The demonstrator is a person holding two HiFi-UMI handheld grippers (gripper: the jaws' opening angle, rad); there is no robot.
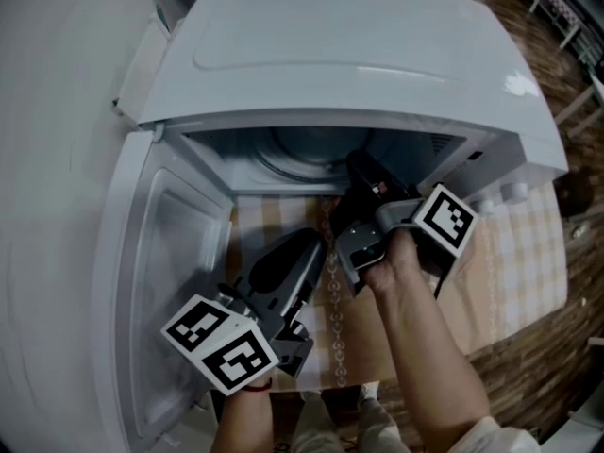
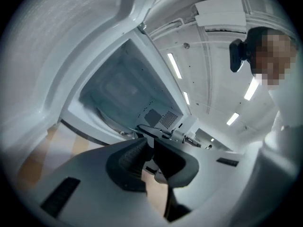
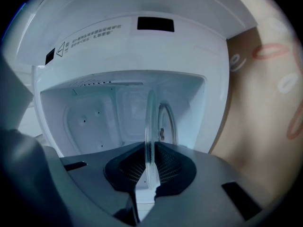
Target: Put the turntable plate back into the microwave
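– Checked cloth on the desk (image 1: 528,243), one white microwave (image 1: 359,55) on it, its one door (image 1: 170,262) swung wide. Where do we log the plate?
– One glass plate (image 3: 150,122), rim pinched in the right tongs (image 3: 150,167), the rest reaching into the cavity. We cannot tell whether it sits on its hub.
– And the left tongs (image 2: 150,148)?
– Pressed nearly together, nothing between them, held just outside the opening beside the right pair.
– Handling, our judgement?
– Stiff, smooth, brittle glass, and fairly heavy for a one-sided rim pinch. We expect it to droop or slip if tilted. We see no purchase on it but the rim. It wants holding level, setting down softly, no knocks against the cavity walls.
– Count: two tongs, one plate, one microwave.
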